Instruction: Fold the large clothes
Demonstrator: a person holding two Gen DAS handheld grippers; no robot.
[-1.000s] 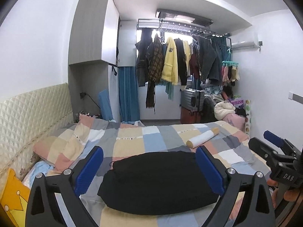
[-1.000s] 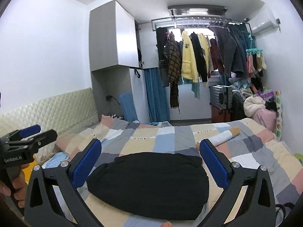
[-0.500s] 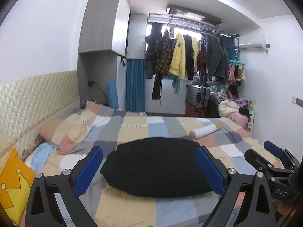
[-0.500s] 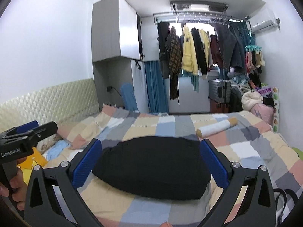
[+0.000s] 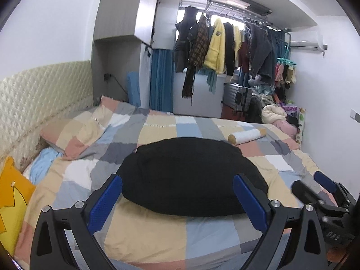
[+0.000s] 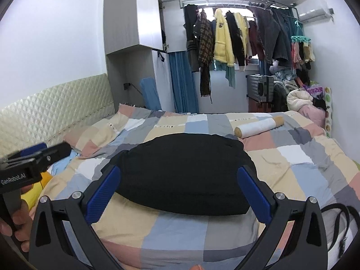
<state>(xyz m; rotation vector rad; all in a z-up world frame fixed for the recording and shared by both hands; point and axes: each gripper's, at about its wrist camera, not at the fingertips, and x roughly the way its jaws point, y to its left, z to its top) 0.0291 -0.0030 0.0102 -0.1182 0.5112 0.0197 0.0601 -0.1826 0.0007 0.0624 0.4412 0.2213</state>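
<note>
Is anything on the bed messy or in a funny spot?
Mostly tidy. The black garment lies folded flat on the checked bedspread. One white roll lies loose behind it, and the pillow sits crooked.

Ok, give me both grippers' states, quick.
Left gripper: open, holding nothing.
Right gripper: open, holding nothing.

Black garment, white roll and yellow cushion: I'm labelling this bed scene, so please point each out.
Black garment [image 5: 191, 175], left wrist view, middle of the folded cloth.
White roll [image 6: 258, 127], right wrist view, its white middle.
Yellow cushion [image 5: 11, 193], left wrist view, its orange upper face.
</note>
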